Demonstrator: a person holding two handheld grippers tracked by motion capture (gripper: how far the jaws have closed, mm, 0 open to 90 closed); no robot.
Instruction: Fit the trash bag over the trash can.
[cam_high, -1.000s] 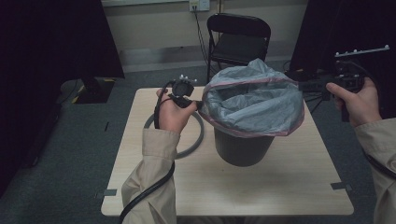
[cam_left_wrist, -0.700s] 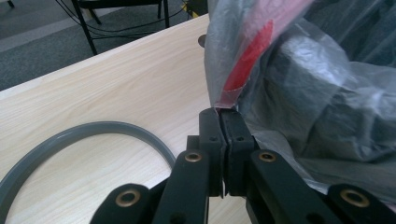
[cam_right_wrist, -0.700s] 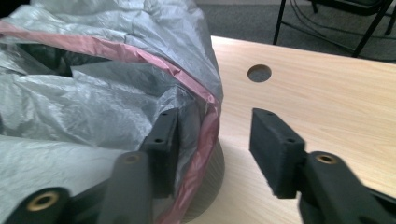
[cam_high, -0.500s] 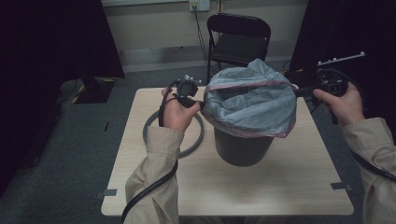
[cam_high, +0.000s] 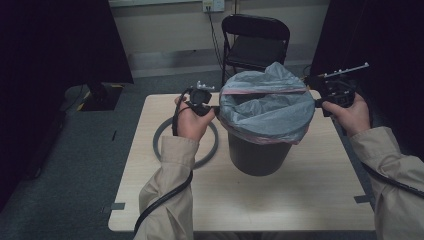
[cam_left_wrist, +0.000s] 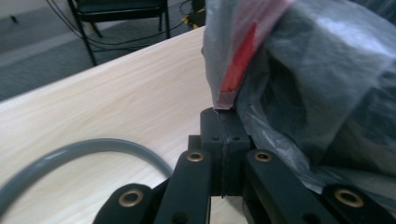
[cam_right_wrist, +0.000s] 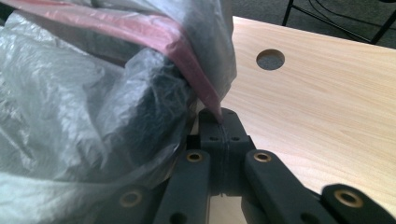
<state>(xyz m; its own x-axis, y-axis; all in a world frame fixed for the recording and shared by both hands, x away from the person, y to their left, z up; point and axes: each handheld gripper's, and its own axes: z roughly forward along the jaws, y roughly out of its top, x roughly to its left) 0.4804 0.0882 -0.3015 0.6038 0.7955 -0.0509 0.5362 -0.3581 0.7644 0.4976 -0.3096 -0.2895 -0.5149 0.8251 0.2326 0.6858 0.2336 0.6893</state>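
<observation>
A: Item count, please.

B: One dark bin (cam_high: 259, 155), upright, at the middle of one pale wooden table (cam_high: 280, 200). One translucent grey bin liner (cam_high: 272, 112) with a red drawstring hem, draped over the bin's rim. One grey ring (cam_high: 165, 145), flat on the table, left of the bin. One black folding chair (cam_high: 255, 45) on the far side. Two grippers.

A: Orientation of the liner?

B: Mouth upward. The red hem runs left to right across the top, stretched between the two grippers; that is its long axis.

A: Gripper states?

B: Left gripper (cam_high: 216, 107): at the liner's left edge, jaws closed together, pinching the hem (cam_left_wrist: 232, 79). Right gripper (cam_high: 316, 103): at the liner's right edge, jaws likewise pressed together on the hem (cam_right_wrist: 205, 95).

A: Other entries?

B: One round hole (cam_right_wrist: 270, 59) in the tabletop, seen in the right gripper view beyond the liner.
</observation>
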